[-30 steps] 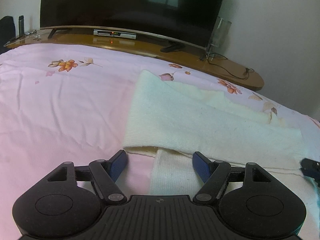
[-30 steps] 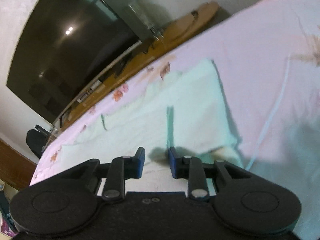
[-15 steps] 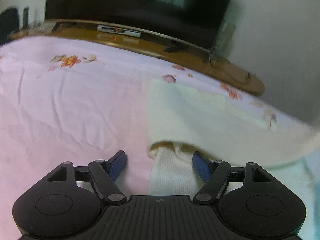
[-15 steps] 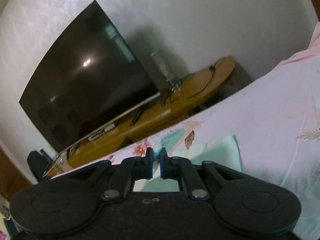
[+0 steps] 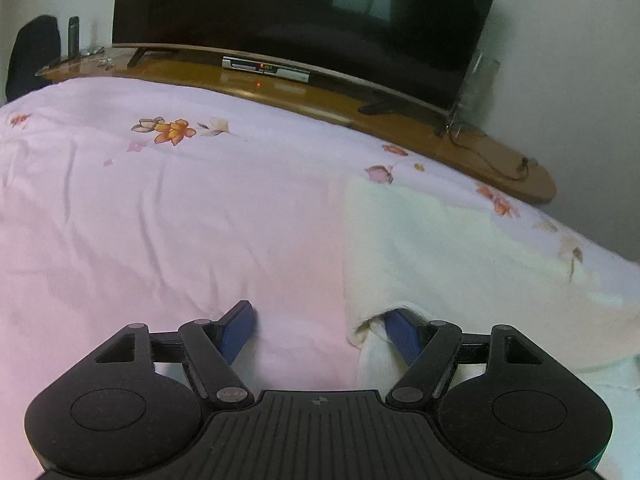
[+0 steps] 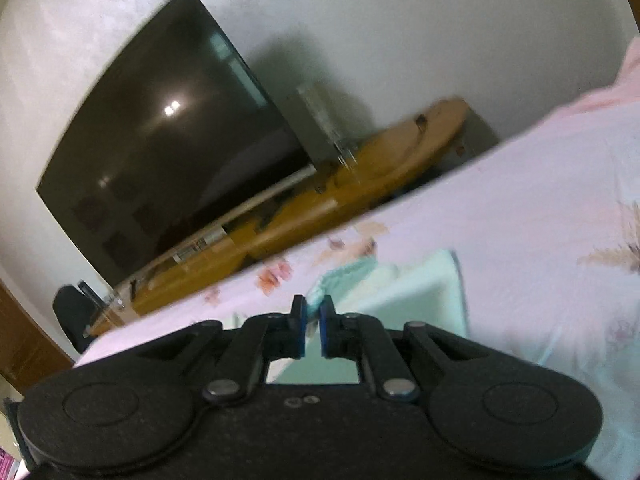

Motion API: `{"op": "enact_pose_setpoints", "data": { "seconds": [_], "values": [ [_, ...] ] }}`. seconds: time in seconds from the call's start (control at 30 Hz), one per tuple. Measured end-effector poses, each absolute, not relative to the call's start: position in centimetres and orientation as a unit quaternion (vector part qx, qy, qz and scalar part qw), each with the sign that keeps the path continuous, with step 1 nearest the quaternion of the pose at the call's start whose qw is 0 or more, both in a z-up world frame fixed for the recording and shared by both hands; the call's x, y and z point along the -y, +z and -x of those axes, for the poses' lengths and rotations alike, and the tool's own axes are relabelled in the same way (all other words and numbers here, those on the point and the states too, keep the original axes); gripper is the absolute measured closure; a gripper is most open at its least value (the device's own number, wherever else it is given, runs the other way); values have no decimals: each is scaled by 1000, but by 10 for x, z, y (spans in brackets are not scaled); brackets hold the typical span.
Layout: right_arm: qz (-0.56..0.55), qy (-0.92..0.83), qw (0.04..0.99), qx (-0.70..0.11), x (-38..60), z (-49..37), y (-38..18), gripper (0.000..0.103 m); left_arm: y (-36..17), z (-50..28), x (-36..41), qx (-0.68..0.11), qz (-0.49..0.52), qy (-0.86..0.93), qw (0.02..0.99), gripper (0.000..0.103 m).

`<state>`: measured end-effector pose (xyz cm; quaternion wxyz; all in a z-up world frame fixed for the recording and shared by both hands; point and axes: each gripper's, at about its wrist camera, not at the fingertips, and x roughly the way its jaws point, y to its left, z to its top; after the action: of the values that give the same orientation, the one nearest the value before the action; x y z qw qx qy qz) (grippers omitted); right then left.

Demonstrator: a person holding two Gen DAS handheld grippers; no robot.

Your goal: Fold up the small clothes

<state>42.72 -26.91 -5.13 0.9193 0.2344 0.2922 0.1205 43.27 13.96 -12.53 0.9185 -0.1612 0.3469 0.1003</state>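
Left gripper: your left gripper (image 5: 320,326) sits low over the bed with its blue pads spread wide. The left pad (image 5: 239,330) rests above bare sheet; the right pad is tucked under the lifted near edge of the garment.
Right gripper: your right gripper (image 6: 313,330) is tilted, its pads drawn close with only a narrow slit between them. You cannot tell from this blurred view whether any cloth is pinched there.
Garment: the cream knitted garment (image 5: 448,256) lies on the right part of the bed in your left view. A narrower strip of it runs toward you beside the right finger.
Garment edges: its left edge runs almost straight away from you. Its far corner stops just short of a printed flower. The near edge is curled up off the sheet around your right pad.
Garment, right view: it shows pale green-white (image 6: 416,292) just beyond the pads, its right edge standing out sharply against the sheet.
Bedsheet: pink with flower prints (image 5: 160,208), softly creased.
Open room: to the left of the garment you have a broad stretch of bare sheet.
Far edge: the bed ends at a wooden TV stand (image 5: 360,104) carrying a large dark television (image 5: 304,8).
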Motion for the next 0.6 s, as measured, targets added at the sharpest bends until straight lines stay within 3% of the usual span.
{"op": "enact_pose_setpoints", "data": {
  "seconds": [0.2,0.37,0.6],
  "values": [
    [-225,125,914,-314,265,-419,-67,95,-114,-421,-140,-292,184,95,934,30],
    [-225,123,914,-316,267,-419,-67,95,-128,-440,-126,-354,134,79,922,30],
    [-217,119,914,-322,273,-419,-67,95,-110,-430,-124,-316,141,72,935,30]
  ]
}}
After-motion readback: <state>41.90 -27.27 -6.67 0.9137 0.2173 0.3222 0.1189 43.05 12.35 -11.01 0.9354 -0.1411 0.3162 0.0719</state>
